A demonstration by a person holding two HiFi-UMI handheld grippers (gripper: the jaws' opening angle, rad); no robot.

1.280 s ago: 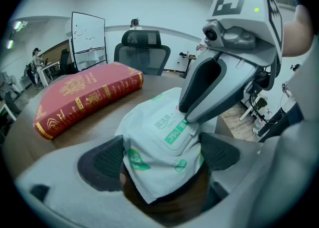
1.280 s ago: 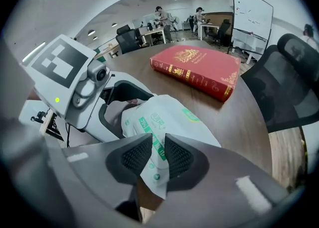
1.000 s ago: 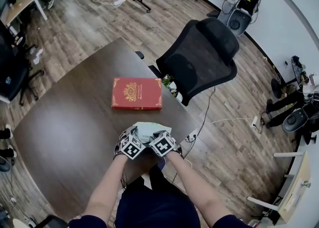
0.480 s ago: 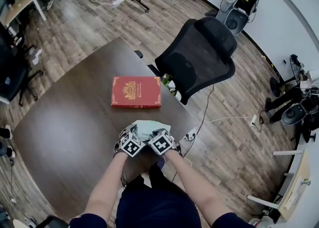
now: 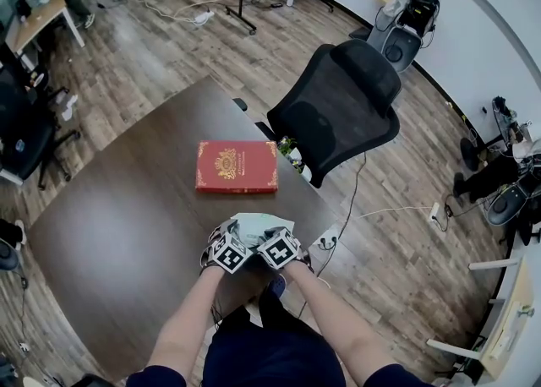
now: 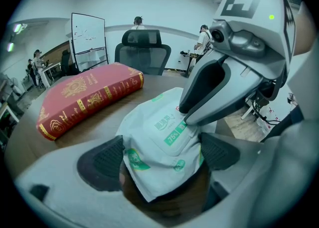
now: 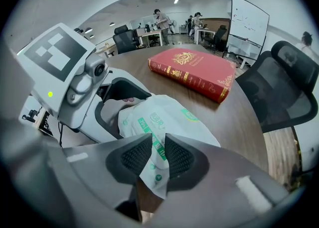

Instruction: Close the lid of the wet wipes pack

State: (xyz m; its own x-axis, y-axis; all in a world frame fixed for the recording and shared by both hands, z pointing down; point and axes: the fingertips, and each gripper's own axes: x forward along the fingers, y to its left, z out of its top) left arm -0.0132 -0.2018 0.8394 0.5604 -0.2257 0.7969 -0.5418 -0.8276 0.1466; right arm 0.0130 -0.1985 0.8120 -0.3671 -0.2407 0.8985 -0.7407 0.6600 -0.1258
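Claws from both hands met on the wet wipes pack (image 5: 254,225), which lay at the near edge of the dark brown bench (image 5: 127,225), just in front of the person. The left claw (image 6: 159,155) straddled the white, green-printed pack across its width, both ribbed pads pressed against its sides, so it was clamped on the pack. The right claw (image 7: 158,157) stood almost closed, its pads pinching a thin fold of the pack's film by the green label strip. Whether the lid was down could not be told. A red book (image 5: 237,166) with gold ornament lay flat further up the bench, well apart from the pack. A black office chair (image 5: 338,111) stood just past the bench's edge near the book.
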